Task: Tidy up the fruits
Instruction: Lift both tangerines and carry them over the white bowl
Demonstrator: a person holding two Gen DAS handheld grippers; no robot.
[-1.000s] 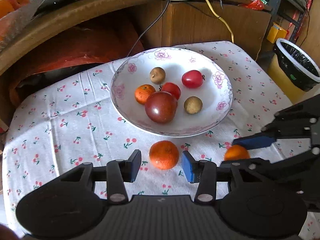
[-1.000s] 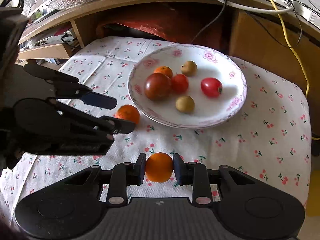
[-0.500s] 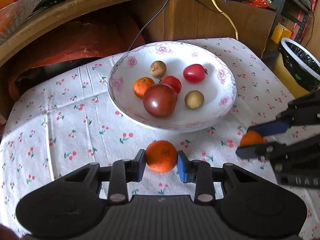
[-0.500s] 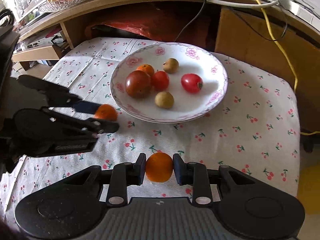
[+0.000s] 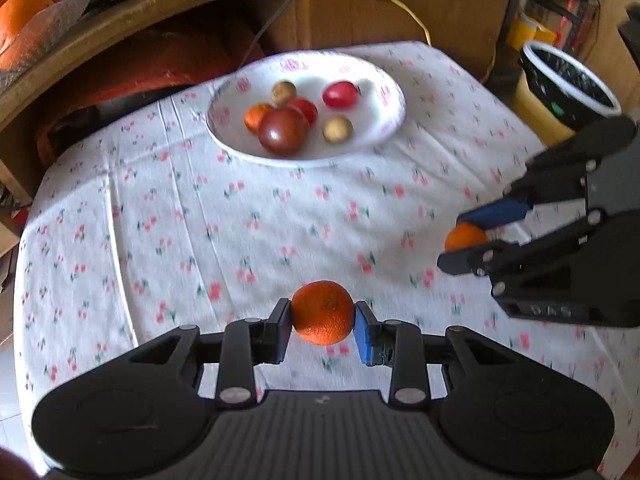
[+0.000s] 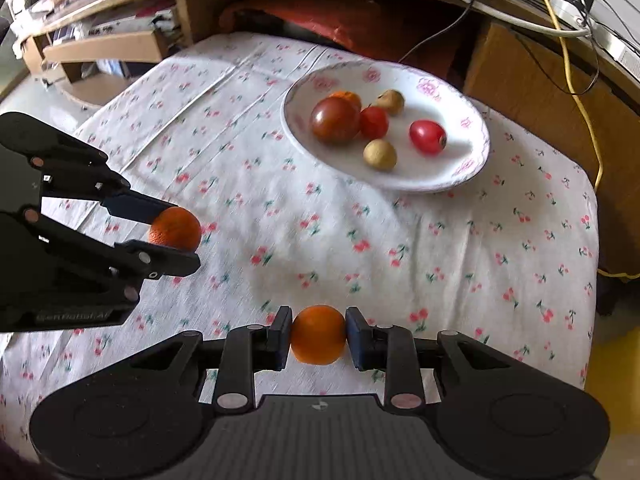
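My left gripper [image 5: 322, 326] is shut on a tangerine [image 5: 322, 312], held above the cherry-print cloth. My right gripper [image 6: 318, 338] is shut on a second tangerine [image 6: 318, 335], also lifted off the cloth. Each gripper shows in the other's view: the right one [image 5: 474, 236] at the right edge, the left one [image 6: 170, 232] at the left. The white flowered plate [image 5: 384, 92] sits at the far side of the table with a dark red tomato [image 5: 283, 131], two smaller red tomatoes, two brown longans and a small orange.
A wooden shelf with cables runs behind the table. A black-lined bin [image 5: 568, 88] stands at the right, a cardboard box [image 5: 380, 8] behind the plate. Bare cloth [image 6: 320, 232] lies between the grippers and the plate.
The left gripper closed on its tangerine. Both grippers rose and drew back from the plate, each carrying a tangerine.
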